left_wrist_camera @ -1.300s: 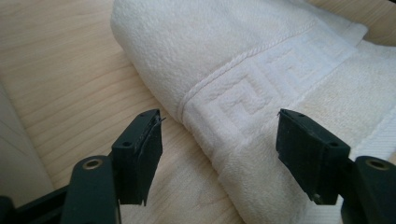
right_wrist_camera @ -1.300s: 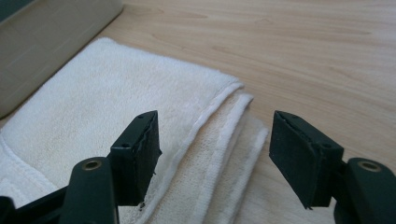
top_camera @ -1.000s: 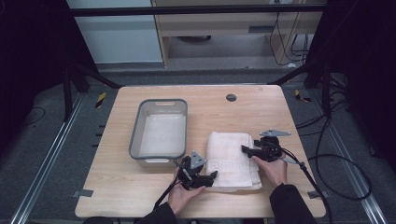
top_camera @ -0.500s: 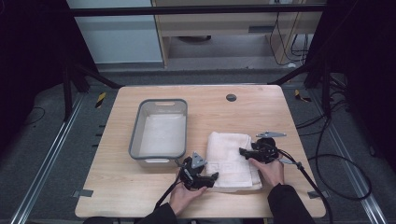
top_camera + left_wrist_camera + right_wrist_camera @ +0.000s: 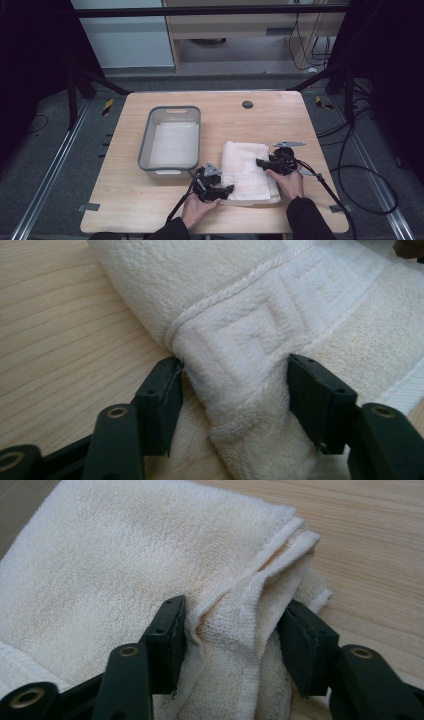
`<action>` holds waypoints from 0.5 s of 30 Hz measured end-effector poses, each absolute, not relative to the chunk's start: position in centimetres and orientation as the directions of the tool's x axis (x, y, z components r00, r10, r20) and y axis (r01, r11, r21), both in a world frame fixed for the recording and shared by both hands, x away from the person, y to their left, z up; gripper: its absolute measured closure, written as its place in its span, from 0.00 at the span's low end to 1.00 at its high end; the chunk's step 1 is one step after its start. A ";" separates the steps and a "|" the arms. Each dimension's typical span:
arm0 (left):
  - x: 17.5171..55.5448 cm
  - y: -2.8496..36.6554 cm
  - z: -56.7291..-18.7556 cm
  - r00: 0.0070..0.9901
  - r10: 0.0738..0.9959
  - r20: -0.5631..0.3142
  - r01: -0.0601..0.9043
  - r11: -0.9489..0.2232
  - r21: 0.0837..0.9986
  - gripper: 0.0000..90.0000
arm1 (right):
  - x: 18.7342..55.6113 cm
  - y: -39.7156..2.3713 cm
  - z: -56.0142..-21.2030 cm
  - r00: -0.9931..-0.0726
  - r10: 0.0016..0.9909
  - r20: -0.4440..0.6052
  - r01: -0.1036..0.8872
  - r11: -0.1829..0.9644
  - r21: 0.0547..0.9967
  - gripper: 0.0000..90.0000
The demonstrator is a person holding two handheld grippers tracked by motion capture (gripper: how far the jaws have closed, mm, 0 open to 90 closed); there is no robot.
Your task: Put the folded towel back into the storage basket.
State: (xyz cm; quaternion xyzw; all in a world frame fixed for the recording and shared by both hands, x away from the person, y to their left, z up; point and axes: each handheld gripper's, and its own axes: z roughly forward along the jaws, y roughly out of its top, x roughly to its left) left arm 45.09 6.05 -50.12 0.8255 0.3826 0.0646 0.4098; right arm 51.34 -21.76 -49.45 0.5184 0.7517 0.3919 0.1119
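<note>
Left gripper view has the left gripper [image 5: 232, 400] spread wide around a bunched corner of the folded towel [image 5: 280, 320], jaws not yet pinching; the right gripper [image 5: 232, 640] likewise straddles the towel's layered edge, jaws apart. If either closes on just the top layer, I judge the fold could peel open or slip free. How many layers lie between each pair is hidden underneath.
</note>
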 end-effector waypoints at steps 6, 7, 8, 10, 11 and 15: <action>45.1 6.1 -50.1 0.707 0.669 -0.231 0.586 -0.371 0.721 0.52 | 51.3 -21.6 -49.3 -0.436 0.864 0.253 0.702 0.151 0.696 0.65; 45.1 6.1 -50.1 0.709 0.664 -0.236 0.587 -0.371 0.720 0.56 | 51.3 -21.5 -49.3 -0.440 0.862 0.253 0.700 0.153 0.697 0.68; 45.1 6.1 -50.1 0.710 0.661 -0.242 0.589 -0.369 0.719 0.58 | 51.3 -21.5 -49.2 -0.440 0.861 0.255 0.702 0.153 0.696 0.69; 45.1 6.1 -50.1 0.712 0.653 -0.257 0.594 -0.365 0.717 0.62 | 51.4 -21.5 -49.2 -0.446 0.857 0.258 0.699 0.153 0.699 0.72; 45.1 6.1 -50.1 0.712 0.652 -0.259 0.595 -0.365 0.716 0.63 | 51.4 -21.5 -49.2 -0.449 0.856 0.257 0.696 0.154 0.701 0.73; 45.1 6.1 -50.0 0.716 0.647 -0.260 0.591 -0.365 0.719 0.67 | 51.4 -21.5 -49.2 -0.453 0.853 0.261 0.692 0.152 0.706 0.76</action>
